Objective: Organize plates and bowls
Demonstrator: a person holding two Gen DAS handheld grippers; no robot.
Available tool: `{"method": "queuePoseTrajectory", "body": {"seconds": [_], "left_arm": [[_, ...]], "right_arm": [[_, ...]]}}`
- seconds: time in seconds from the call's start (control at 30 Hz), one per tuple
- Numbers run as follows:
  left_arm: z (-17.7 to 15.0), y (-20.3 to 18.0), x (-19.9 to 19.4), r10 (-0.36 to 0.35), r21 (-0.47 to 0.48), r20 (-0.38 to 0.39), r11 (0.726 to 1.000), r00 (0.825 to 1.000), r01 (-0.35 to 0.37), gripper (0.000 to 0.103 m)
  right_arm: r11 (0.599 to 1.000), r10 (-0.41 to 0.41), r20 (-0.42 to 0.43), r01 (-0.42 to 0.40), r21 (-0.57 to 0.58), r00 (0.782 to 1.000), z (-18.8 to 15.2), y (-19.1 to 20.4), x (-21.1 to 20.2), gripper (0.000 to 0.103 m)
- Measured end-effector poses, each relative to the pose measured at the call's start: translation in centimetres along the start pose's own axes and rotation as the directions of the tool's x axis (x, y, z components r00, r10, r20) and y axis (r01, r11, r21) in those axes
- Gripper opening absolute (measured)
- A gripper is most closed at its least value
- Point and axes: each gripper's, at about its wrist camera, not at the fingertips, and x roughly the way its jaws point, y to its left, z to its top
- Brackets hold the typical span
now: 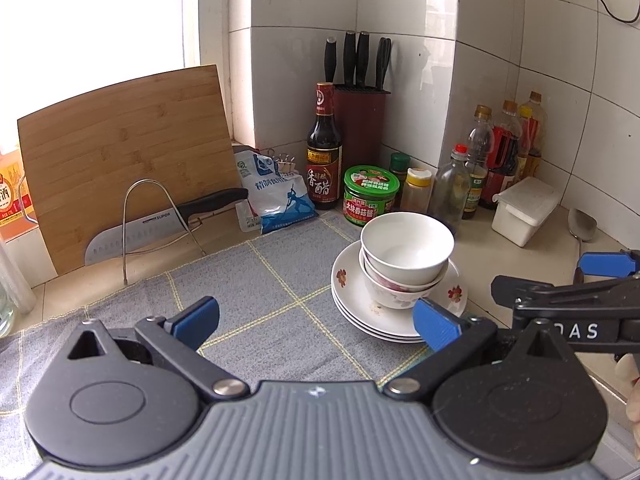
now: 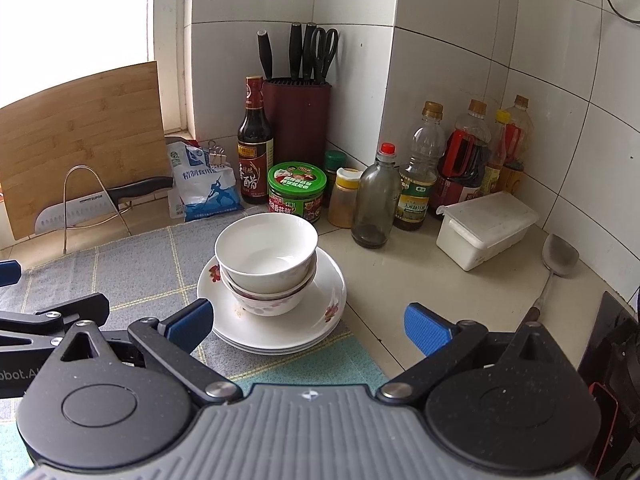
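A stack of white flowered plates [image 1: 352, 300] [image 2: 324, 300] sits at the right edge of the grey checked cloth [image 1: 256, 292] [image 2: 140, 272]. Two nested bowls stand on the plates: a plain white bowl [image 1: 406, 246] [image 2: 266, 250] inside a flowered bowl [image 1: 394, 294] [image 2: 268, 302]. My left gripper [image 1: 316, 322] is open and empty, low over the cloth just in front and left of the stack. My right gripper [image 2: 308, 326] is open and empty, just in front of the stack; it also shows in the left wrist view [image 1: 568, 284].
Behind the stack stand a green-lidded jar [image 2: 297, 191], a vinegar bottle [image 2: 254, 144], a knife block [image 2: 297, 120], several bottles [image 2: 420, 176] and a salt bag [image 2: 204, 184]. A white lidded box [image 2: 486, 228] and spatula [image 2: 556, 264] lie right. A cutting board [image 1: 120, 160] and knife [image 1: 160, 224] stand left.
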Motion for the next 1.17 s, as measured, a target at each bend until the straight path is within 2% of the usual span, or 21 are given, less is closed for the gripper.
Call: {"method": "queuePoseTrajectory", "body": {"seconds": [1.17], "left_arm": [[0.23,-0.19,0.49,-0.008,-0.009,-0.010,1.000,1.000,0.008,0.102]], "right_arm": [[1.000,-0.014,0.003,0.014,-0.015,1.000,0.19,-0.34,0.00,0.103]]}}
